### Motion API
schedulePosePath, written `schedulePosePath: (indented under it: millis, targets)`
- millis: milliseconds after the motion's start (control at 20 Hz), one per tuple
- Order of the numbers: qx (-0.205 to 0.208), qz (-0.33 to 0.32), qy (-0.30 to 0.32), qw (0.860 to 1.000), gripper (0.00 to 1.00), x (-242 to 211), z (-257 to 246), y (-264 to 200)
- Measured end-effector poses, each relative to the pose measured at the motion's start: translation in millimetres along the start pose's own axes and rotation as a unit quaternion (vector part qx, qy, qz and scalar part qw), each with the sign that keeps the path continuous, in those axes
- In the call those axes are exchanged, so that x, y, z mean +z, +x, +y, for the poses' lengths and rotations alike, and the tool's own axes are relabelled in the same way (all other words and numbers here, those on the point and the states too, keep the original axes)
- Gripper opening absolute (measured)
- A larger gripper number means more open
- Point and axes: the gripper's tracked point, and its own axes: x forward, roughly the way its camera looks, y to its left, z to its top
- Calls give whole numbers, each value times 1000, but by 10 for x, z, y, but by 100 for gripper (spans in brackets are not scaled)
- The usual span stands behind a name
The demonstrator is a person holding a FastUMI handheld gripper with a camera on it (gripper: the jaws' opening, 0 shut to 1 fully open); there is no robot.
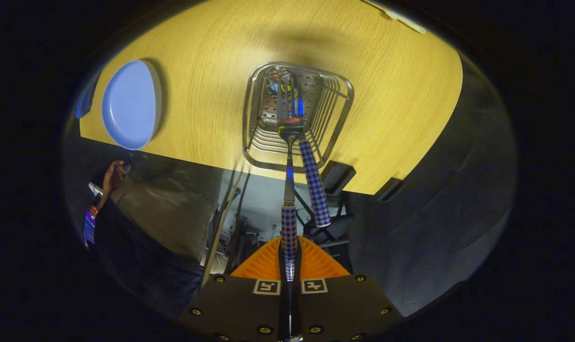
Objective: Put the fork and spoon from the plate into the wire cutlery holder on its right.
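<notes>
Closed on a checked handle, the gripper (289, 266) holds the fork (289, 190) with both fingers (263, 263) pressed against it from either side. That handle runs straight out ahead between the fingers, then narrows to a bare metal neck, and the tines reach down into the holder (297, 116). Their tips sit inside the holder's rim, over its perforated metal floor; whether they touch that floor I cannot tell.

Beside the fork, a second checked handle leans out of the holder over its near rim. This looks like the spoon (314, 187), already in the holder, its bowl hidden down among the wires behind the fork's head. Its handle tilts away from the fork's and ends just short of the fingers, clear of them.

Standing on the wooden tabletop (401, 104) near its edge, the holder is a square basket of thin wire with flaring sides. Well away from it along the same edge lies the plate (129, 104), round and pale blue, with nothing on it.

Past the tabletop's edge, on the plate's side of the holder, a person stands in a drab top and dark trousers, one hand (112, 175) raised near the plate. Under the tabletop, below the holder, I can make out cables and some dark frame parts.
</notes>
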Motion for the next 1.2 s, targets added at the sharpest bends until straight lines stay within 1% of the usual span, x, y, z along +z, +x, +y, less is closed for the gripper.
schedulePosePath:
  millis: [50, 100, 250, 350, 500, 600, 700, 750, 950, 1000, 1050, 1150, 1200]
  targets:
    - [-12, 10, 1, 1000, 2, 51, -41, -35]
    - [-16, 22, 3, 1000, 2, 69, -53, -25]
    - [-15, 53, -8, 998, 2, 110, -37, -29]
    - [-26, 71, -12, 997, 2, 112, -58, -57]
    - [-30, 75, -14, 997, 2, 254, -47, -112]
    - [-39, 89, -18, 995, 2, 283, -65, -169]
    - [-39, 106, -24, 993, 2, 287, -58, -241]
    - [-41, 109, -25, 993, 5, 305, -61, -273]
    - [-43, 96, -28, 994, 5, 509, -45, -416]
    - [-45, 98, -29, 994, 8, 511, -43, -434]
    - [-47, 93, -34, 994, 9, 517, -44, -456]
    - [-31, 79, -37, 996, 12, 508, 13, -462]
    - [-26, 69, -37, 997, 33, 522, 41, -487]
